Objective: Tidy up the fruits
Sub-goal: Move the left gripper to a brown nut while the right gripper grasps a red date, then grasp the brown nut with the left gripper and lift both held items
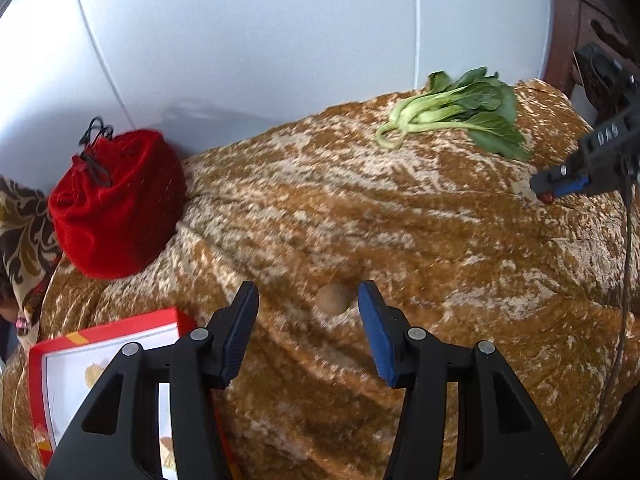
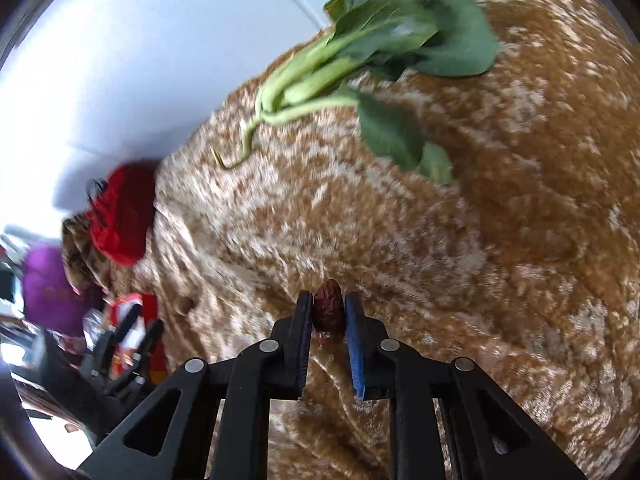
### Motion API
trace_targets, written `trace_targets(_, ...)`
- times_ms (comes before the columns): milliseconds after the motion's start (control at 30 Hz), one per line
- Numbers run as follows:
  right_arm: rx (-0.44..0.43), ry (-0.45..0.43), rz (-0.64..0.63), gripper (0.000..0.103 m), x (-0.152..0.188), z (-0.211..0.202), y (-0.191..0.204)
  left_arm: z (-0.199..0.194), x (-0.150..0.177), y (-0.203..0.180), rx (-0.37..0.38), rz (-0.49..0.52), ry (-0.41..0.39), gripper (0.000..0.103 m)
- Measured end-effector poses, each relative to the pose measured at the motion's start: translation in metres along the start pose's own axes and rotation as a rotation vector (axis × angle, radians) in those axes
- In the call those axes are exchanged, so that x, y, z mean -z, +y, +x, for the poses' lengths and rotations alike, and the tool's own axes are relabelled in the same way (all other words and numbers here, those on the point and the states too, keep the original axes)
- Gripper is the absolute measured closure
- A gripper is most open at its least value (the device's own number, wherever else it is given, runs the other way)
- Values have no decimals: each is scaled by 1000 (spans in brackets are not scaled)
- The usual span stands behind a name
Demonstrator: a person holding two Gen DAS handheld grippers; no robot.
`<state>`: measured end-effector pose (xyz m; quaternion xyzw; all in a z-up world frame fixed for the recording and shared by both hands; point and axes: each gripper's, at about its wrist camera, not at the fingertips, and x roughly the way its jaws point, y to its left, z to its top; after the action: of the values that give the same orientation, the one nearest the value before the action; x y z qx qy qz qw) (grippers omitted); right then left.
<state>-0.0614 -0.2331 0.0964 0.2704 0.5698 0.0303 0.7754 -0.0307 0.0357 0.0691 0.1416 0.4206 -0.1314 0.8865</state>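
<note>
My left gripper (image 1: 308, 302) is open just above the brown velvet cloth (image 1: 400, 240). A small tan round fruit (image 1: 333, 299) lies on the cloth between its fingertips, closer to the blue right pad. My right gripper (image 2: 328, 308) is shut on a wrinkled dark red date (image 2: 329, 309), held low over the cloth. It also shows in the left wrist view (image 1: 560, 188) at the right edge, with the red fruit at its tip. A red-rimmed box (image 1: 108, 344) with a white inside sits at the lower left, partly behind my left gripper.
A bunch of bok choy (image 1: 460, 114) lies at the far right of the cloth, also in the right wrist view (image 2: 360, 68). A red velvet drawstring pouch (image 1: 116, 204) stands at the far left by the white wall (image 1: 240, 40). A purple bag (image 2: 48, 288) sits beyond.
</note>
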Motion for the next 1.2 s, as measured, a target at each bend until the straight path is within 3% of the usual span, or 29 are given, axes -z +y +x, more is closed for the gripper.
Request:
trace_targets(133, -83, -40, 48, 86, -3, -19, -7, 5, -5, -20, 22, 71, -24, 52)
trace_targets(233, -97, -31, 42, 86, -8, -18, -3, 17, -5, -29, 4, 115, 2, 52)
trace_targets(567, -102, 11, 6, 86, -4, 2, 20, 45, 0, -9, 34, 11, 98, 53)
trace_targets(900, -93, 24, -23, 86, 3, 7, 29, 50, 1, 1, 57, -56, 118, 82)
trace_targets(1200, -84, 51, -48, 83, 4, 15, 30, 53, 2, -6, 50, -27, 126, 83)
